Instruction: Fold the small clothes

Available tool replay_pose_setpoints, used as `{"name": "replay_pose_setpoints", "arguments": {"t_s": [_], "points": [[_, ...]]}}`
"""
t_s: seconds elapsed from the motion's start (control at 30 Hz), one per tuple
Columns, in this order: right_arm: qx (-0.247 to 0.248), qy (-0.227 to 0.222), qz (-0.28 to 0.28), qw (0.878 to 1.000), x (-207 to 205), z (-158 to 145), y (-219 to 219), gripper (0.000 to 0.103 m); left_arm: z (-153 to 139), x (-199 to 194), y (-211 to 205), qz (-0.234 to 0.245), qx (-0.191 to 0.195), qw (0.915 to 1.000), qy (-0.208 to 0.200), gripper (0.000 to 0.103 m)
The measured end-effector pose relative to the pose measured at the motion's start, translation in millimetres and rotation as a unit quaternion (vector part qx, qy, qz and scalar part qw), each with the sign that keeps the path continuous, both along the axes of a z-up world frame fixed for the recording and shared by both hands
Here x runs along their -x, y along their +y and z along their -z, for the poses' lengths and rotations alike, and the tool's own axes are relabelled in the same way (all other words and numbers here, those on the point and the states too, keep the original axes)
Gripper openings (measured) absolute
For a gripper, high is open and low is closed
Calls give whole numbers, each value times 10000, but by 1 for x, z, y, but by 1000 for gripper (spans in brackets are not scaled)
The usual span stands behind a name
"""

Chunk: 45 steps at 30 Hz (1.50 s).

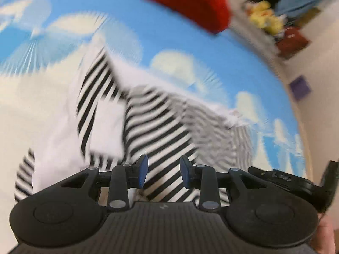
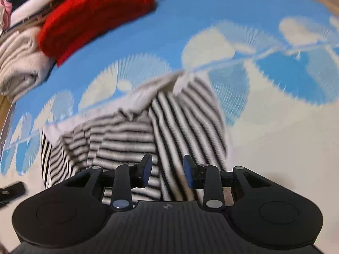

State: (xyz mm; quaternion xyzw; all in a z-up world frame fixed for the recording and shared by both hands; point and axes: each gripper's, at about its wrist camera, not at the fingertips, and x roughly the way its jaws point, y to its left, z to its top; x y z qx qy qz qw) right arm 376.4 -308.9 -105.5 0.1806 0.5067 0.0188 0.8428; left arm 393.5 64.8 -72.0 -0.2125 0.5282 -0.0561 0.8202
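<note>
Left wrist view, strongly motion-blurred. Left edge to centre: the striped garment [image 1: 148, 131], black-and-white with white panels, lies rumpled on the blue cloth with white cloud shapes [image 1: 180, 40] that covers the surface; it fills the lower left and middle of the frame. My left gripper [image 1: 163, 174] sits at lower centre, its blue-padded fingers [image 1: 143, 173] parted with a clear gap. Stripes show through the gap, but the pads do not press on any fabric, so nothing is gripped. Top centre: a red folded item [image 1: 180, 2] at the cloth's far edge. Upper right: yellow objects [image 1: 264, 14], too blurred to identify. Lower right: part of another black gripper [image 1: 296, 186] and a bit of my hand [image 1: 324, 235] at the corner.

Right wrist view, also blurred. Far lower left: a black object [image 2: 12, 190], unclear. Upper left: a cream knitted item [image 2: 19, 63] folded, touching the red folded item [image 2: 95, 14] just to its right. Centre: the striped garment [image 2: 137, 135] in a bunched heap, one fold raised, on the blue cloth with white cloud shapes [image 2: 190, 10]. Lower centre: my right gripper [image 2: 167, 173], fingers [image 2: 189, 174] apart; fabric lies beyond the gap, pads not clamped on it. Right side of frame: only cloth.
</note>
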Motion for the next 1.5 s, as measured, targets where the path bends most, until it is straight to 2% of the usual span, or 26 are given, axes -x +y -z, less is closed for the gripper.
{"name": "replay_pose_setpoints", "arguments": {"t_s": [0.1, 0.33, 0.37, 0.4, 0.43, 0.5, 0.6, 0.67, 0.73, 0.77, 0.83, 0.87, 0.9, 0.97, 1.0, 1.03, 1.07, 1.1, 1.13, 1.2, 1.27, 1.3, 1.33, 1.37, 1.43, 1.5], "points": [[-149, 267, -148, 9994, -4, 16, 9, 38, 25, -8, -7, 233, -18, 9991, 354, 46], [30, 469, -370, 9982, -6, 40, 32, 37, 42, -6, -10, 164, -62, 9982, 573, 44], [4, 454, -345, 9984, -6, 41, 32, 28, 41, -6, -12, 184, -96, 9983, 553, 39], [-42, 424, -299, 9986, -5, 41, 31, 20, 42, -7, -13, 235, -94, 9983, 524, 21], [-107, 378, -247, 9989, -6, 39, 29, 3, 42, -7, -15, 282, -104, 9983, 502, 2], [-442, 59, -10, 9990, -6, 25, 19, 1, 34, -9, -9, 143, -120, 9992, 344, 1], [-1119, -1080, 462, 9867, -1, -14, -6, 1, -3, -7, 16, -304, 212, 9984, -422, 1], [-998, -1741, 759, 9767, 6, -38, -23, 1, -27, -1, 36, -556, 437, 9930, -941, 1], [-958, -1922, 1150, 9699, 9, -45, -42, 1, -32, 3, 47, -639, 350, 9924, -988, 1], [-935, -1775, 1299, 9710, 8, -42, -48, 1, -26, 1, 49, -592, 137, 9957, -704, 1], [-828, -1139, 1329, 9811, 2, -24, -51, 1, 2, -4, 48, -420, -217, 9987, 185, 3], [-775, -720, 1229, 9868, -2, -12, -49, 1, 20, -6, 50, -525, -274, 9958, 702, 3], [-734, -351, 1089, 9907, -5, 0, -44, 1, 30, -6, 53, -672, -273, 9926, 973, 7], [-707, 155, 1020, 9921, -6, 17, -37, 6, 35, -6, 57, -854, -118, 9908, 1041, 9], [-721, 220, 1083, 9913, -6, 20, -36, 7, 30, -7, 58, -913, -31, 9918, 893, 15], [-736, 227, 1114, 9908, -5, 20, -36, 13, 26, -8, 57, -921, 7, 9929, 752, 29], [-738, 208, 1107, 9909, -5, 18, -36, 27, 23, -9, 55, -899, 12, 9937, 667, 39], [-724, 181, 1102, 9911, -6, 17, -35, 35, 21, -10, 52, -879, -22, 9944, 594, 50], [-703, 156, 1090, 9914, -5, 15, -34, 47, 20, -10, 49, -874, -58, 9945, 566, 53], [-666, 202, 1003, 9925, -6, 16, -31, 49, 28, -11, 43, -860, -121, 9937, 709, 52], [-652, 298, 874, 9936, -4, 22, -27, 48, 38, -11, 38, -802, -94, 9928, 887, 47], [-627, 333, 788, 9944, -5, 24, -24, 44, 43, -10, 36, -709, -70, 9934, 894, 22], [-620, 323, 707, 9950, -5, 25, -21, 27, 45, -10, 35, -600, -59, 9947, 835, 2], [-663, 255, 707, 9950, -4, 23, -20, 6, 37, -9, 32, -580, -197, 9965, 570, 1], [-963, -92, 832, 9918, -1, 11, -22, 4, 9, -4, 25, -525, -731, 9956, -255, 1], [-1134, -532, 831, 9886, 4, -8, -22, 4, -9, -1, 21, -446, -876, 9924, -745, 1]]}}
